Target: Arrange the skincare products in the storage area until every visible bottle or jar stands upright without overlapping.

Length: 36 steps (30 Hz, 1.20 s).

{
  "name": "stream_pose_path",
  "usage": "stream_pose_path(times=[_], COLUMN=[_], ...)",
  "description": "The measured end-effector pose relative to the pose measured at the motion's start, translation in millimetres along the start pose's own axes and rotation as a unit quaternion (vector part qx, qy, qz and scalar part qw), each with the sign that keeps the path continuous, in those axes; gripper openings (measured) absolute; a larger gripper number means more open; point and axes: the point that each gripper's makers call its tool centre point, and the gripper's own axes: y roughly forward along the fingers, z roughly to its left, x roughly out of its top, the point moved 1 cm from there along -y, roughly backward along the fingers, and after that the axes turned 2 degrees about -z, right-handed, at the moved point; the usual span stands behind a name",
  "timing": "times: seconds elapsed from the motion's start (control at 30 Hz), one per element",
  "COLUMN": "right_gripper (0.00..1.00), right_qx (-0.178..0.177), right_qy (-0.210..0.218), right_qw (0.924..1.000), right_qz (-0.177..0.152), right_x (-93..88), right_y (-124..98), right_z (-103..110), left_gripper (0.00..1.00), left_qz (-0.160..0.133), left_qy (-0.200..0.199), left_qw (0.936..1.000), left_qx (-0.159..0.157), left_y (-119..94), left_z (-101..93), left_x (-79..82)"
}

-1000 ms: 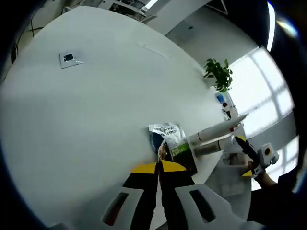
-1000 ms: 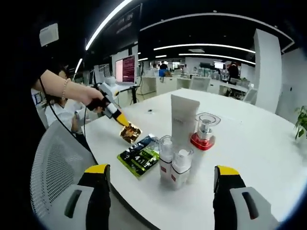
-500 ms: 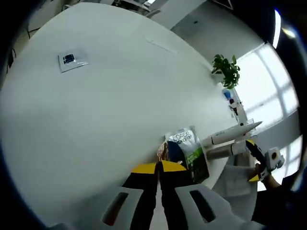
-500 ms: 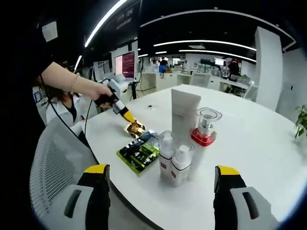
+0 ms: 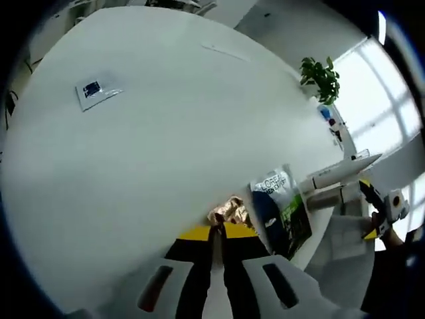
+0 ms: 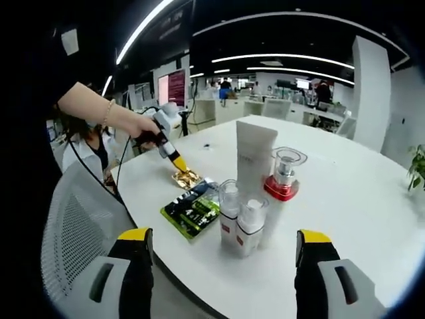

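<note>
Skincare bottles point(image 6: 240, 222) stand upright beside the tall white tube point(image 6: 254, 159) on our bench point(image 6: 372, 219); left tongs point(image 5: 220, 229) clench a crinkled gold sachet point(image 5: 228, 210) nearby, right tongs point(image 6: 222, 256) gape released.

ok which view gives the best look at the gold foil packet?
Left gripper view: the gold foil packet sits right at the tips of the left gripper, whose jaws are shut on it, crinkles visible. In the right gripper view it is a small gold patch on the table, beside the green sachet.
</note>
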Motion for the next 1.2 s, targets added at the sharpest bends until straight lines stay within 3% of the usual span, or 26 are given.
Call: stream_pose_path(times=[0.17, 0.43, 0.67, 0.93, 1.2], right_gripper=[0.92, 0.92, 0.92, 0.92, 0.91], right_qx=[-0.001, -0.003, -0.002, -0.003, -0.001], right_qy=[0.005, 0.006, 0.007, 0.008, 0.01], right_qw=[1.0, 1.0, 1.0, 1.0, 1.0], right_qz=[-0.001, -0.001, 0.0, 0.0, -0.001], right_x=[-0.2, 0.6, 1.1, 1.5, 0.7], right_y=[0, 0, 0, 0, 0], right_z=[-1, -1, 0, 0, -1], left_gripper=[0.01, 0.02, 0.04, 0.12, 0.2], left_qz=[0.007, 0.011, 0.01, 0.005, -0.014], left_qy=[0.013, 0.014, 0.014, 0.02, 0.017], left_qw=[0.9999, 0.9998, 0.9997, 0.9995, 0.9993], left_qx=[0.006, 0.013, 0.014, 0.023, 0.029], left_y=[3, 5, 2, -2, -14], left_z=[10.8, 12.0, -3.0, 10.3, 9.0], left_x=[3.0, -0.7, -5.2, -5.2, -6.5])
